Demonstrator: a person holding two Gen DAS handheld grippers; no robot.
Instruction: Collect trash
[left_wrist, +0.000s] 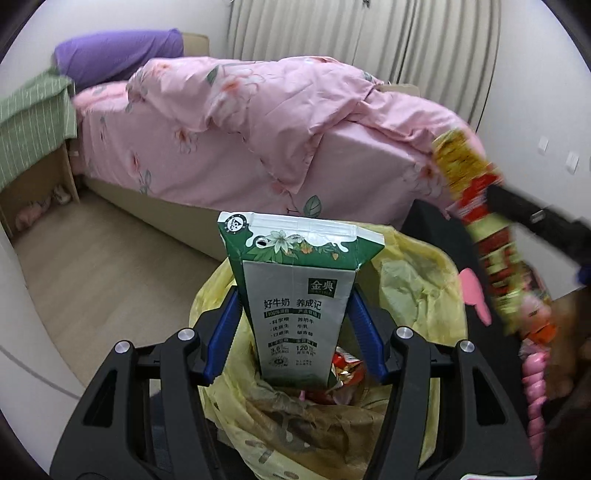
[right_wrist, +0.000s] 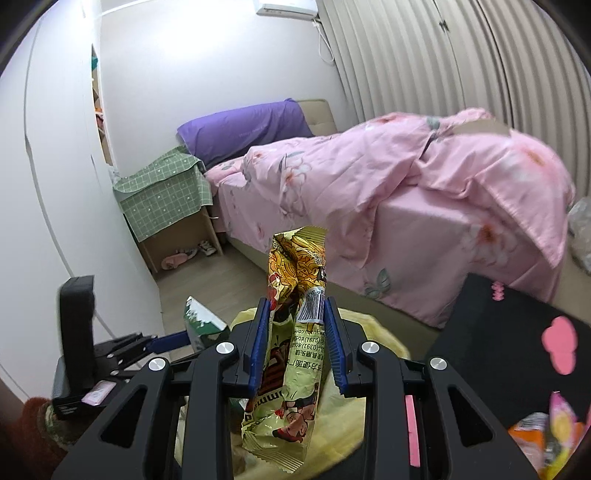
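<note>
1. While both of my hands hang above the yellow bin bag (left_wrist: 417, 280), my left gripper (left_wrist: 295, 325) clamps the milk carton (left_wrist: 295, 295) by its two narrow sides, blue pads pressed flat against the grey panels. The carton stands upright with its folded green top pointing away from me and its base just above the trash already in the bag.
2. I judge this hold to be deliberate: gripped low and upright, the carton should fall base-first into the bag's mouth once I part the pads.
3. My right gripper (right_wrist: 295, 332) is closed on the snack wrapper (right_wrist: 291, 347) — a thin, crinkled yellow packet pinched at its middle, so both ends hang free. A narrow gap suffices because the film flattens under the pads.
4. The wrapper's lower end dangles over the bag (right_wrist: 343, 417); in the left view the wrapper (left_wrist: 476, 229) sits at the bag's right rim, so it needs to travel inward before release.
5. More litter — an orange packet (right_wrist: 532, 435) — lies on the black mat (right_wrist: 491, 332) to the right. The pink bed (left_wrist: 240, 133) stands behind.
</note>
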